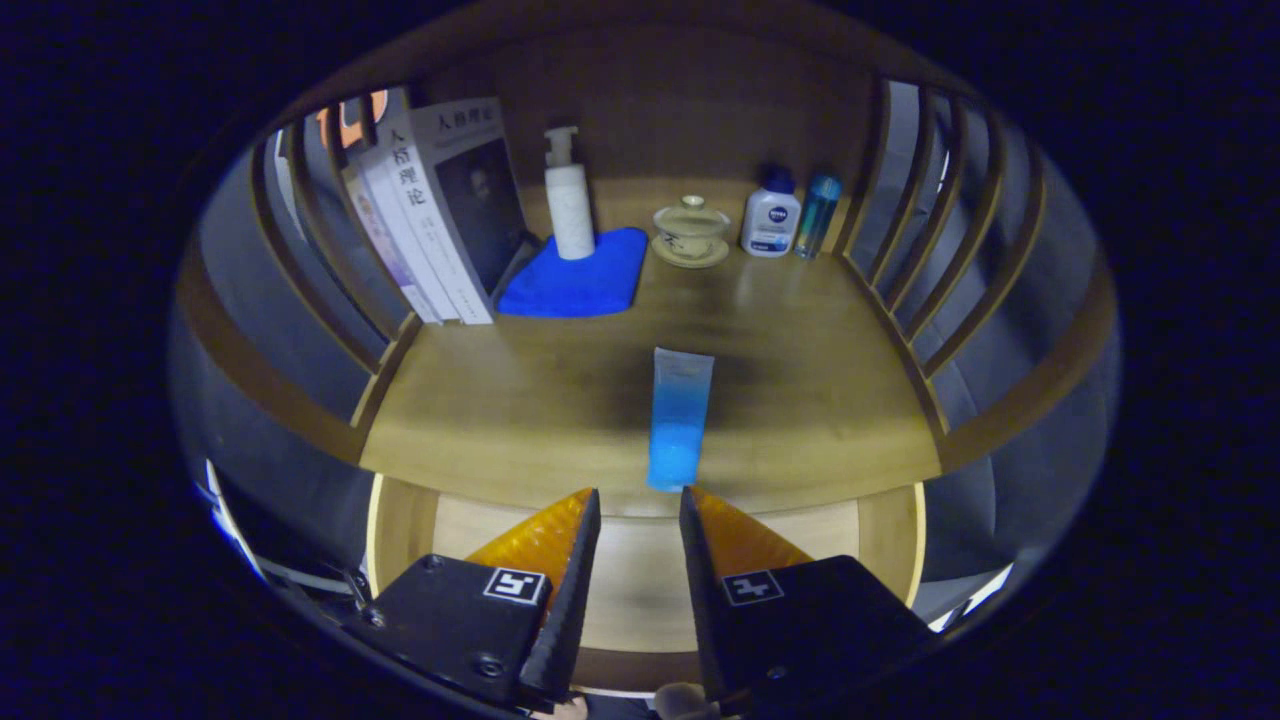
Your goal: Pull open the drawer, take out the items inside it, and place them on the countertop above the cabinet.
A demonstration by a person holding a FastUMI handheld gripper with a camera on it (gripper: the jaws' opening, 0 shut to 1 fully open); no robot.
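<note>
A blue and pale tube [679, 417] lies on the wooden countertop [820, 390], its near end close to the front edge, just ahead of my fingertips. My gripper [639, 497] is open, with a gap between the fingers and nothing held in it. Below the countertop's edge, under and between the fingers, the pulled-out drawer [640, 580] shows a bare light wooden bottom.
At the back of the countertop stand leaning books [440, 210], a white pump bottle [567, 195] on a blue cloth [580, 278], a lidded tea bowl [691, 232], a white bottle [770, 218] and a slim blue bottle [818, 215]. Slatted wooden rails [930, 250] line both sides.
</note>
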